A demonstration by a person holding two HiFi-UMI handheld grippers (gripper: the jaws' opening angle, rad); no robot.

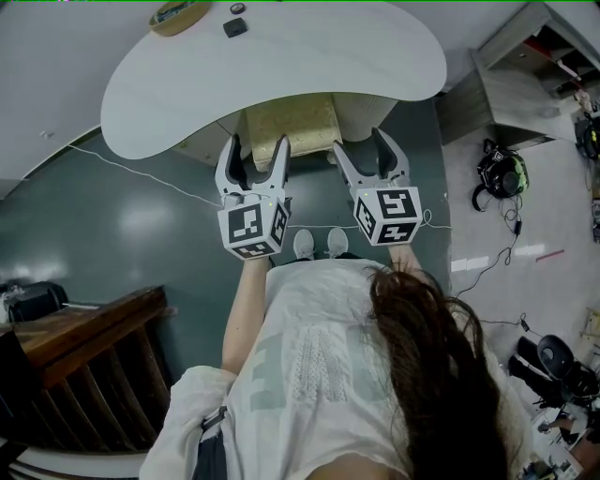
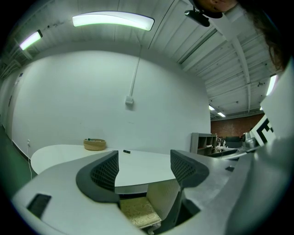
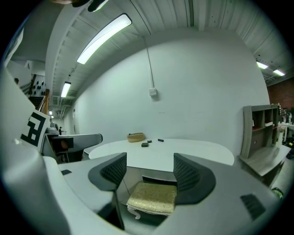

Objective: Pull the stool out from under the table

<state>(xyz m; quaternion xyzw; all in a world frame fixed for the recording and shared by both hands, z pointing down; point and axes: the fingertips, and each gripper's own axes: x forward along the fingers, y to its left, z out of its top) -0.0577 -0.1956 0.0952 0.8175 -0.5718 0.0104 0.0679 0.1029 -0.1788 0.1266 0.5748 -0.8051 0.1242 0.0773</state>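
The stool (image 1: 291,127) has a yellowish cushioned seat and pale legs, and its far part sits under the white oval table (image 1: 281,66). My left gripper (image 1: 255,155) hangs open in front of the seat's left side, touching nothing. My right gripper (image 1: 368,148) is open in front of the seat's right side, also empty. In the left gripper view the stool (image 2: 138,212) lies low between the spread jaws of the left gripper (image 2: 144,167), below the table (image 2: 59,153). The right gripper view shows the stool (image 3: 153,198) below the right gripper (image 3: 149,172), in front of the table (image 3: 183,149).
A woven basket (image 1: 180,14) and small black items (image 1: 235,27) lie on the table's far side. A grey shelf unit (image 1: 525,75) stands to the right, a dark wooden railing (image 1: 84,347) at the near left. A cable (image 1: 141,173) and a headset (image 1: 500,173) lie on the floor.
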